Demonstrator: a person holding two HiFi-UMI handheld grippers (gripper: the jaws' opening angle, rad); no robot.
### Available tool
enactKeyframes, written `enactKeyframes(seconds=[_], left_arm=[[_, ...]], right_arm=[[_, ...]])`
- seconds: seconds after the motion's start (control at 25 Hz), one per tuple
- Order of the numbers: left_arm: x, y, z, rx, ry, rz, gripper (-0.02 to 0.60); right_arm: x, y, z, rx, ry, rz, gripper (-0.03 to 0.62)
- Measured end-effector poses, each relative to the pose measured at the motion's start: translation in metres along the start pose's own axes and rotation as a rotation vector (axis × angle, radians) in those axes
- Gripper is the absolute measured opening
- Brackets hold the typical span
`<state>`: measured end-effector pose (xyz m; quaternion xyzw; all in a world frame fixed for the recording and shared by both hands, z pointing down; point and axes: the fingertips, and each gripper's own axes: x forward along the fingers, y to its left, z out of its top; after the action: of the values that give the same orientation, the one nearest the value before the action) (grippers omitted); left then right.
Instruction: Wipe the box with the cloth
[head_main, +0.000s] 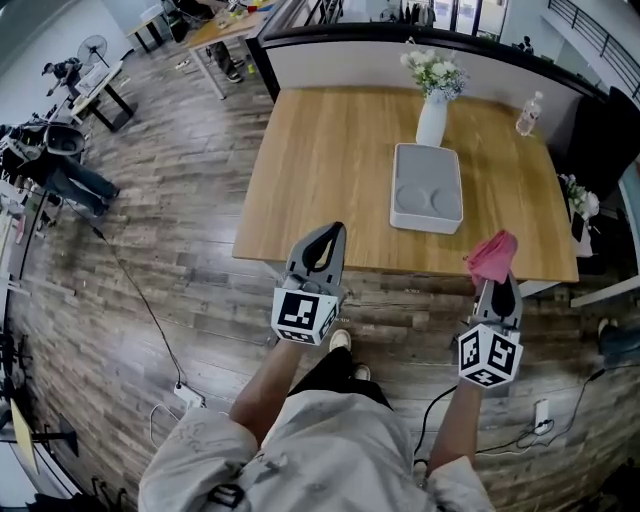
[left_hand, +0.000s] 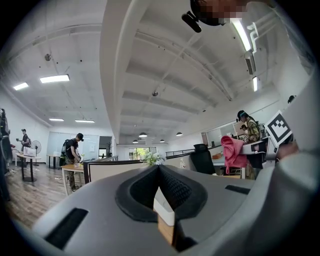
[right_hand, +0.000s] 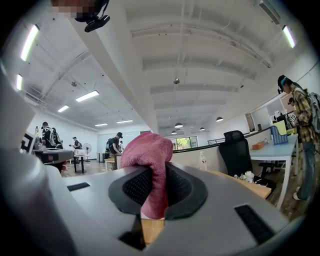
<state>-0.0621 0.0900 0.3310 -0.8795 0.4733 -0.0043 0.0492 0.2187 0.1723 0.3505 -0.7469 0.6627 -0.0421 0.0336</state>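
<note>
Right gripper (head_main: 497, 290) clamped on cloth (head_main: 492, 256); left gripper (head_main: 318, 252) closed, empty.
Both sit lower centre of the head view, over the floor just short of the table (head_main: 330, 170) near edge, forearms reaching forward. Box (head_main: 427, 187) lies on the table, upper right of centre, in front of the vase (head_main: 432, 120), well apart from the cloth. Right gripper view: pink cloth (right_hand: 150, 160) bunched between the jaws, spilling above them. Left gripper view: jaws met, nothing between, cloth (left_hand: 232, 152) at right. Both gripper views angle up at the ceiling; box not visible there.
</note>
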Motion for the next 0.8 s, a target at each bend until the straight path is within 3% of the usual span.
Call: enactKeyframes(seconds=[0.4, 0.8], left_arm=[[0.051, 0.014, -0.014, -0.024, -0.023, -0.014, 0.012], [0.122, 0.053, -0.021, -0.036, -0.044, 0.001, 0.012]], right_arm=[[0.05, 0.0, -0.001, -0.048, 0.0, 0.012, 0.069], [0.14, 0.007, 0.01, -0.081, -0.001, 0.035, 0.069]])
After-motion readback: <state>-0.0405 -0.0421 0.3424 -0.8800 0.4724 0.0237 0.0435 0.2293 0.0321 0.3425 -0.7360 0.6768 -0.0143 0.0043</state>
